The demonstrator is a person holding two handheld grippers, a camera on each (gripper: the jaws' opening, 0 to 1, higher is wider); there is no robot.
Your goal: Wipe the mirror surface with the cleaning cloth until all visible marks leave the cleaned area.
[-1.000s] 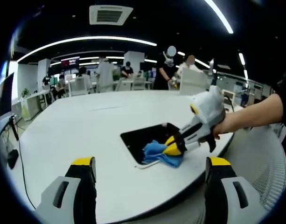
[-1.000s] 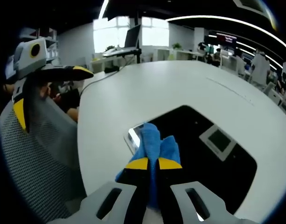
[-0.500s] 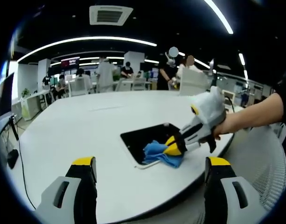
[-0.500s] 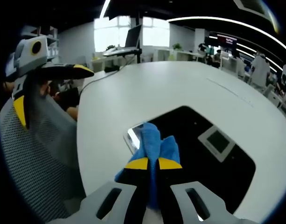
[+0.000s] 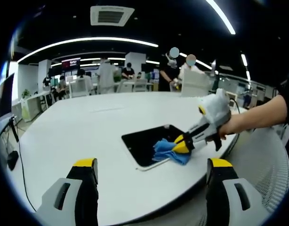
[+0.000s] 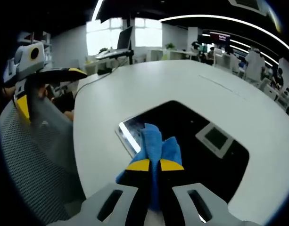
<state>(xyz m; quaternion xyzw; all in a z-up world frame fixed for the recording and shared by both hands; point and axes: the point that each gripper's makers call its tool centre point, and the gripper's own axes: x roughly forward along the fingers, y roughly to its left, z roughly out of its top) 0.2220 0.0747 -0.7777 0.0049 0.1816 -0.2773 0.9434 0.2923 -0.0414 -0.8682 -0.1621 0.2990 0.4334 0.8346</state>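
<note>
On the white counter, near its front edge, lies the mirror, flat and dark, reflecting the ceiling. Right gripper reaches in from the right of the left gripper view, held by a hand on a bare forearm. Its yellow-tipped jaws are pressed together on the blue cleaning cloth, which is bunched up and rests on the mirror's near right corner, partly spilling over the edge onto the counter.

Right gripper view: right gripper jaws rise from the bottom, pinching the cleaning cloth between them; the cloth sits on the mirror close to its bright near-left edge.

Left gripper hangs over the counter edge, well apart from the mirror, jaws spread wide with nothing between them. Same left gripper shows at the left of the right gripper view, above a grey mesh chair back.
</note>
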